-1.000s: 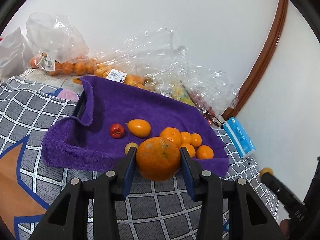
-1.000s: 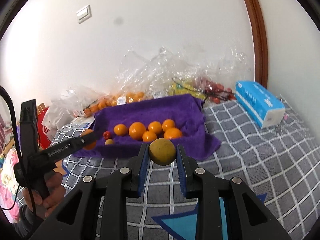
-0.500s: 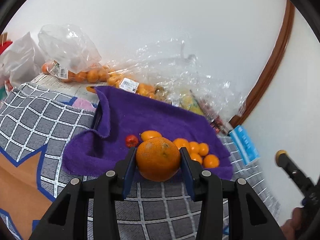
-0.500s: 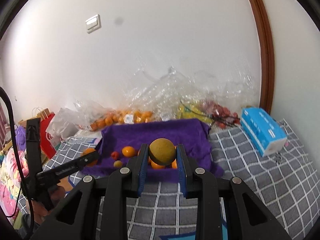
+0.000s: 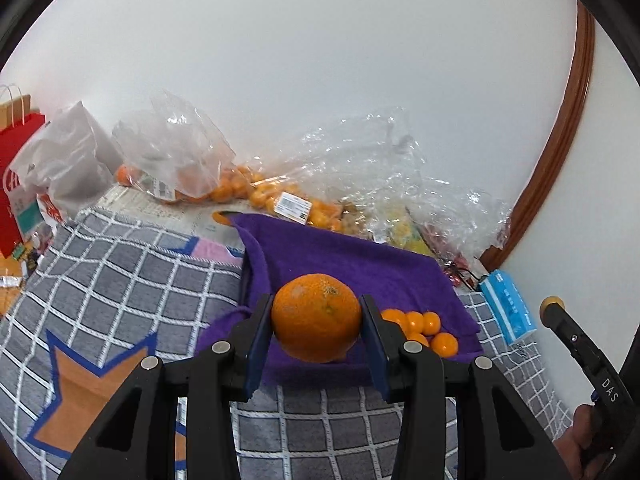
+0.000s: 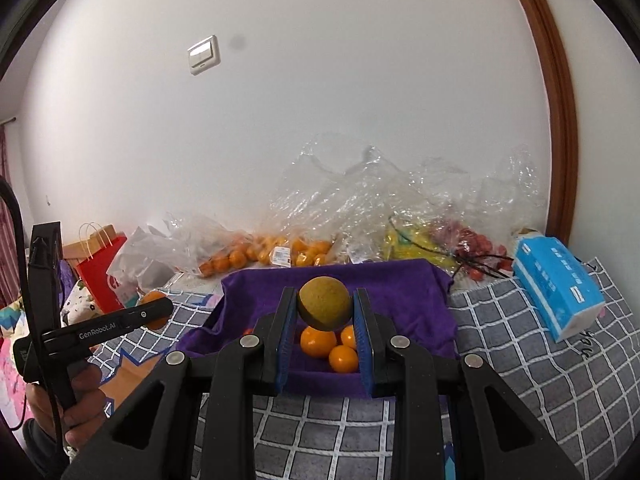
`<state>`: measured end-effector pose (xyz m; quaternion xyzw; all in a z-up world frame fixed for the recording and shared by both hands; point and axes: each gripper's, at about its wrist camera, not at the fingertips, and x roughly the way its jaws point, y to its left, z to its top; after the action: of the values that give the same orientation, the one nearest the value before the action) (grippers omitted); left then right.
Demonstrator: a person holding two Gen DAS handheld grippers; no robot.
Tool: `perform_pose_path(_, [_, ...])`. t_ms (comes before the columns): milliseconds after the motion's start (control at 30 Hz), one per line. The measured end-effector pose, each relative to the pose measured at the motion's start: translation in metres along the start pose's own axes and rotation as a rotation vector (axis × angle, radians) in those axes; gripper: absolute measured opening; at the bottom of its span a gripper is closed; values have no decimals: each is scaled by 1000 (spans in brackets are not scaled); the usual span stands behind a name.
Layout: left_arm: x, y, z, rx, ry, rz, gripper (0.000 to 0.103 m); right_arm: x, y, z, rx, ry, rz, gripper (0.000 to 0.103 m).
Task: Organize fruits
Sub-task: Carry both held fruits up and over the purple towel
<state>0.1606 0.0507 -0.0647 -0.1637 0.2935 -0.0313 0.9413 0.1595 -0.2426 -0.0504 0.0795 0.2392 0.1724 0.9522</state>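
Note:
My left gripper (image 5: pixel 316 320) is shut on a large orange (image 5: pixel 316 317), held in the air in front of the purple towel (image 5: pixel 360 260). Several small oranges (image 5: pixel 424 330) lie on the towel just right of it. In the right wrist view my right gripper (image 6: pixel 325 310) is shut on a small yellow-brown round fruit (image 6: pixel 325 307), also lifted above the purple towel (image 6: pixel 400 292), with small oranges (image 6: pixel 318 340) showing under it. The left gripper (image 6: pixel 150 312) appears at that view's left edge, its orange mostly hidden.
Clear plastic bags of oranges (image 5: pixel 240 188) and other fruit (image 6: pixel 460 240) line the wall behind the towel. A blue tissue pack (image 6: pixel 556 292) lies to the right. A red paper bag (image 6: pixel 100 276) stands at the left. Grey checked bedding (image 5: pixel 120 264) surrounds the towel.
Both grippers have risen and drawn back with their fruits still held. The towel and the fruit on it now sit lower and farther off in both views.

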Motion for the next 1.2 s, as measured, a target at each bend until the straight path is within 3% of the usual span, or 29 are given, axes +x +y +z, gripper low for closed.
perform_pose_path(833, [49,-5,24,14,49,42,40,48,-20,29,27,-27,-5,28])
perform_pose_path(1200, [84,-12,30,13,85,39,40,81,-43,25,61,15,-30,28])
